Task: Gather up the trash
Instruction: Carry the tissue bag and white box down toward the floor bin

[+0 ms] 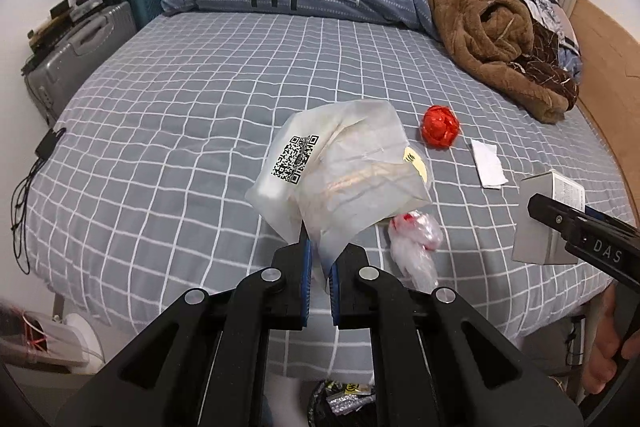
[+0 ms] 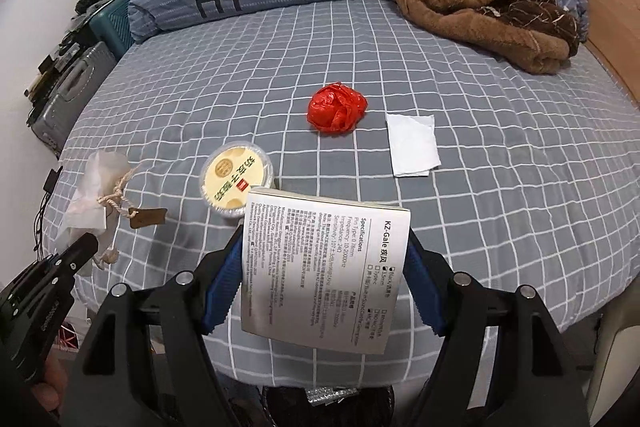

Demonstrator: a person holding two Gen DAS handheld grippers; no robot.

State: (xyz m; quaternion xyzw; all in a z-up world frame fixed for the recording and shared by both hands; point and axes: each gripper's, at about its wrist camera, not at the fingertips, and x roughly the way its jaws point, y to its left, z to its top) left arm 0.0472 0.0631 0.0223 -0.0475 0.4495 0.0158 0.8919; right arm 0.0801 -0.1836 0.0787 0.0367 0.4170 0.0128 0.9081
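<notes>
Grey checked bed sheet [image 2: 500, 187] fills both views, trash scattered mid-frame. Both tongs look loaded for the bin [image 2: 328, 403] at the bottom edge, so the next move is likely to carry over its mouth and release. Right gripper [image 2: 324, 263] stands wide, clamped on a white printed box [image 2: 324, 267] at lower centre. Left gripper [image 1: 318, 267] is pinched tight on a translucent bag [image 1: 340, 171] with a QR code. On the sheet lie a red wad [image 2: 336, 109], a white tissue [image 2: 412, 145] and a round lidded cup [image 2: 236, 179].
</notes>
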